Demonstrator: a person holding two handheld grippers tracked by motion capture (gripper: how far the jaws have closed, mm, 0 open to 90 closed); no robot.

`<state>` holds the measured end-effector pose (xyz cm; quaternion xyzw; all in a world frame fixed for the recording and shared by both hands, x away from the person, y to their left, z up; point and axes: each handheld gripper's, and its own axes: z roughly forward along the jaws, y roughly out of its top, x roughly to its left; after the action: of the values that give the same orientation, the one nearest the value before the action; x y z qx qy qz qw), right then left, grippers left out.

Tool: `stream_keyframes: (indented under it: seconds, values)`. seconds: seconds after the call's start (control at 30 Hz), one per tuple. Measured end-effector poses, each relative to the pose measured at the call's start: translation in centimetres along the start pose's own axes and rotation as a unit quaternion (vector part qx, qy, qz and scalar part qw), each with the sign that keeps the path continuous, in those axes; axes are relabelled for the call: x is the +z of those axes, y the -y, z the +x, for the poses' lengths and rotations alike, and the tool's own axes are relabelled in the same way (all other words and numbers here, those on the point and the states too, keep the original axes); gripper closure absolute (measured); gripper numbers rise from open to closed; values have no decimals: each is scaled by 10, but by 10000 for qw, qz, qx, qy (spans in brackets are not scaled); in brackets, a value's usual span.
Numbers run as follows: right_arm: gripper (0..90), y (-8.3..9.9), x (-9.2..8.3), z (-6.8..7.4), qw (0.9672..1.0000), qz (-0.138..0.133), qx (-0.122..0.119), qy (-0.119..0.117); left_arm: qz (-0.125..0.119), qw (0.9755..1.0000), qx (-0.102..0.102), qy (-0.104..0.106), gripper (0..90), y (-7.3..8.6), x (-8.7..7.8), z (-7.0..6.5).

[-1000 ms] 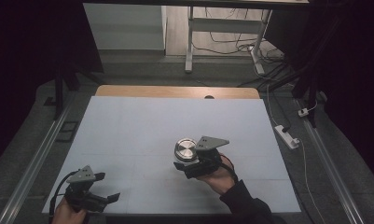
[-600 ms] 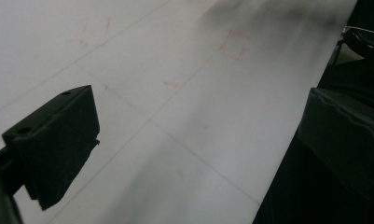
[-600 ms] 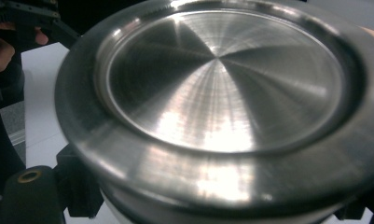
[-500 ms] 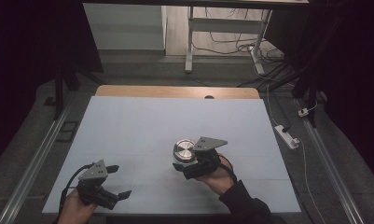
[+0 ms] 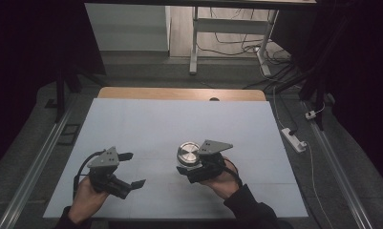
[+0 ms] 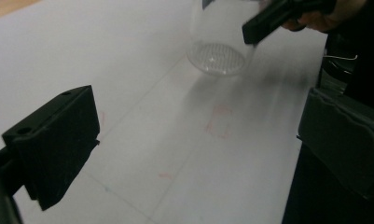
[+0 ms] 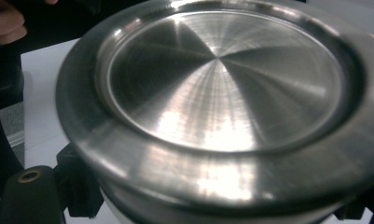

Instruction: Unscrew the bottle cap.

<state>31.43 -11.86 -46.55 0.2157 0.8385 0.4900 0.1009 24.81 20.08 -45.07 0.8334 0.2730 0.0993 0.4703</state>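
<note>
A clear glass jar (image 6: 217,56) with a brushed metal lid (image 5: 188,153) stands on the white table sheet (image 5: 179,119), right of the middle. My right gripper (image 5: 186,165) is shut on the jar just under the lid, held by a hand from the near side. In the right gripper view the lid (image 7: 222,93) looms close above the black fingers (image 7: 33,196). My left gripper (image 5: 134,169) is open and holds nothing, off the sheet at the near left, jaws pointing right toward the jar. Its view has the jar's base ahead between wide jaws (image 6: 198,140).
A wooden table edge (image 5: 179,93) runs along the far side of the sheet. On the floor to the right lies a white power strip (image 5: 294,139) with cables. Metal rails flank the table. Faint red marks (image 6: 217,123) sit on the sheet before the jar.
My left gripper has lifted off the near left corner and moved right and forward toward the jar, still open. The right gripper and jar have stayed put.
</note>
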Motion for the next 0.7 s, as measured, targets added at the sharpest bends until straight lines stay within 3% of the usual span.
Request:
stream_keyframes:
  seconds: [0.3, 0.7]
  values:
    - [135, 0, -1, 0, 10000, -20, 2, 3, 69, 9993, 259, 259, 0, -33, 26, 5]
    - [136, 0, -1, 0, 10000, -14, -1, -3, 145, 9957, 678, 612, 1, -73, 52, 12]
